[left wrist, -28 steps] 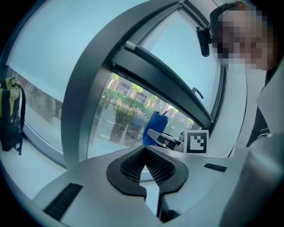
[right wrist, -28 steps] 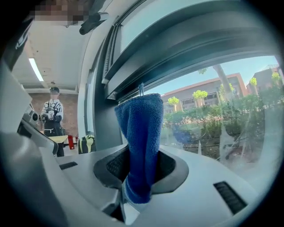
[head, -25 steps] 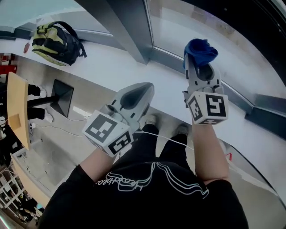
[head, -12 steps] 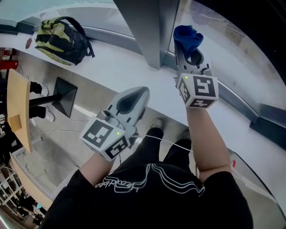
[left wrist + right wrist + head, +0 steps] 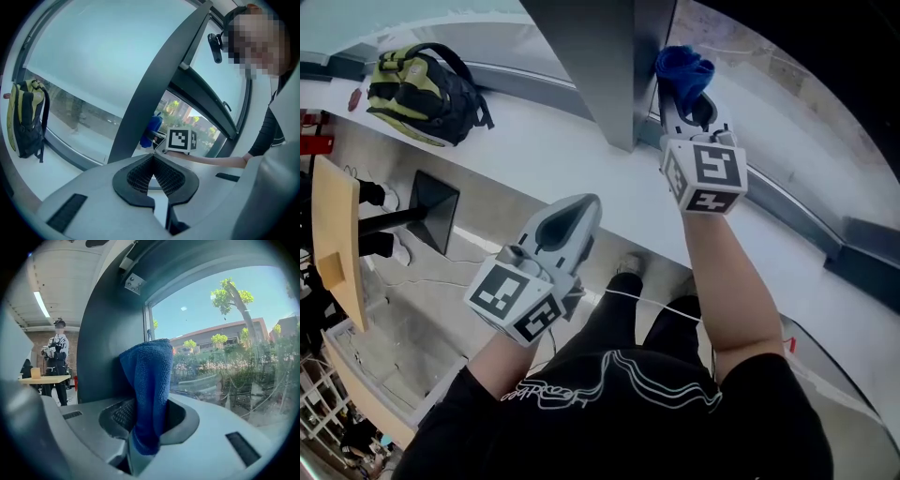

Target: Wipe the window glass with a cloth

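Blue cloth (image 5: 147, 390) is pinched in the right gripper (image 5: 684, 92) jaws, bunched top sticking up past the tips. Vs 1 s ago I see the right gripper's gone up and left. Cloth now sits right by the dark window post (image 5: 600, 66), at the edge of the window glass (image 5: 225, 343). I can't tell if it's touching the pane. Left gripper (image 5: 574, 211) jaws are together, nothing btwn them. It's held low over the white sill (image 5: 534, 141), drifted a bit down-left. Green-black backpack (image 5: 422, 89) lies on the sill, far left.
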